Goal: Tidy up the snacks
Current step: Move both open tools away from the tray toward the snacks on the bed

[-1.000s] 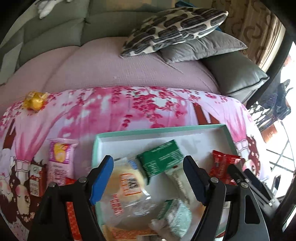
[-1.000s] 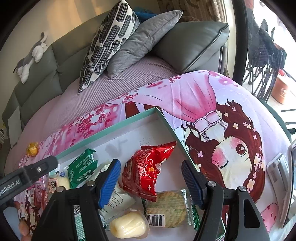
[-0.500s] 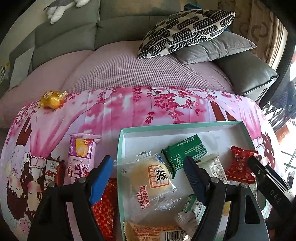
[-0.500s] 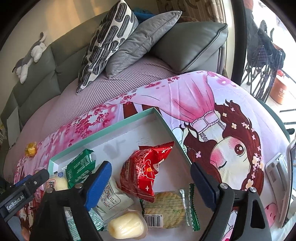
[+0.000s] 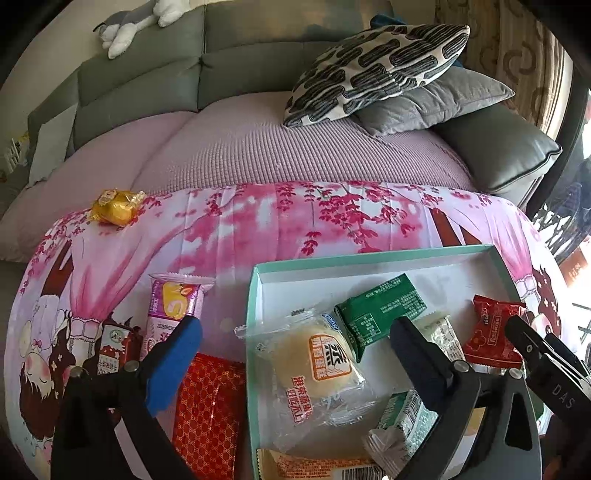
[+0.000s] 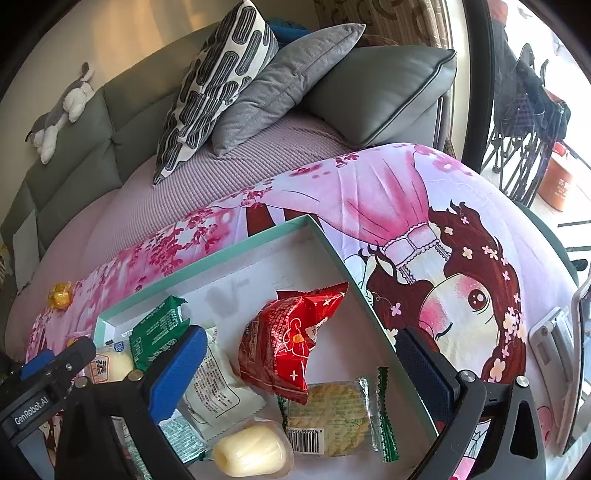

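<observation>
A teal-rimmed white box (image 5: 255,295) (image 6: 325,236) lies on a pink printed cloth and holds several snacks: a bun in clear wrap (image 5: 314,365), a green pack (image 5: 380,314) (image 6: 157,332), a red bag (image 6: 291,339) (image 5: 491,328), a cracker pack (image 6: 332,417) and a pale yellow pastry (image 6: 251,450). Outside the box on its left lie a purple pack (image 5: 173,306), a red patterned pack (image 5: 207,410), a small brown pack (image 5: 110,347) and a yellow wrapped sweet (image 5: 114,206) (image 6: 59,295). My left gripper (image 5: 295,358) is open and empty over the box's left edge. My right gripper (image 6: 299,369) is open and empty over the red bag.
A sofa with a purple cover (image 5: 295,147) stands behind, with a patterned cushion (image 5: 376,66) and grey cushions (image 6: 280,85). A plush toy (image 5: 133,22) lies on the sofa back. A silver stand (image 6: 554,354) sits at the cloth's right edge.
My left gripper has drawn back and shifted left, empty, bringing the packs left of the box into view. My right gripper has opened wider and stays over the red bag.
</observation>
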A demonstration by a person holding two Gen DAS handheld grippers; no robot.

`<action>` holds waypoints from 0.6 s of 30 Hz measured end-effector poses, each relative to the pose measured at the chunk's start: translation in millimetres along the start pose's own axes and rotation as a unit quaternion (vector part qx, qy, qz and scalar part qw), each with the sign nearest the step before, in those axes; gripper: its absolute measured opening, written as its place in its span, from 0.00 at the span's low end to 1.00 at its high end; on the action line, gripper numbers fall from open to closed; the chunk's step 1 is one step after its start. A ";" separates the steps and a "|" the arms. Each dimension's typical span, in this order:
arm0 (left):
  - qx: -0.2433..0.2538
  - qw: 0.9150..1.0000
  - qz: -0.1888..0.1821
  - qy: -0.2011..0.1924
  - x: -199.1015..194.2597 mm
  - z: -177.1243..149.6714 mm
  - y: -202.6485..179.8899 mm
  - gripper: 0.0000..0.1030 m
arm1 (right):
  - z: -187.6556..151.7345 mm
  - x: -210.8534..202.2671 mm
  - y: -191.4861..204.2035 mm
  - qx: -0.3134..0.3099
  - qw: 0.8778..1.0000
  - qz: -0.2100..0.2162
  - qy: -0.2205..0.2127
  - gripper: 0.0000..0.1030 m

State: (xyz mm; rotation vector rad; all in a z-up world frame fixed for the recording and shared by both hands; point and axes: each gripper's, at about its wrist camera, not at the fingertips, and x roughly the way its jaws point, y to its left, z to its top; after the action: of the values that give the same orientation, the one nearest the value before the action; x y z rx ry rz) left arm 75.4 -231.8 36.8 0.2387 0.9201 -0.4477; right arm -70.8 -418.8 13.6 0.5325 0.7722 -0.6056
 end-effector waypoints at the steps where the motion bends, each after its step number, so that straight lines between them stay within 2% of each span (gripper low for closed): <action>1: -0.001 1.000 0.001 -0.002 -0.3 -0.2 0.6 1.00 | 0.0 -0.1 0.3 -0.001 1.000 0.000 0.000 1.00; 10: -0.012 1.000 -0.005 0.000 -0.3 -2.8 6.0 1.00 | -0.3 0.1 3.4 -0.007 1.000 -0.001 0.003 1.00; 18: 0.007 1.000 0.004 -0.002 -10.0 -3.9 13.6 1.00 | -1.2 -6.0 14.7 -0.007 1.000 0.004 0.004 1.00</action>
State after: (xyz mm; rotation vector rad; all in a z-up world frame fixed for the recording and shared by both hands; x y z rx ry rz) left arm 73.8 -215.6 42.7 0.2530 0.9114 -0.4476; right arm -64.8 -405.8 20.7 0.5258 0.7800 -0.5911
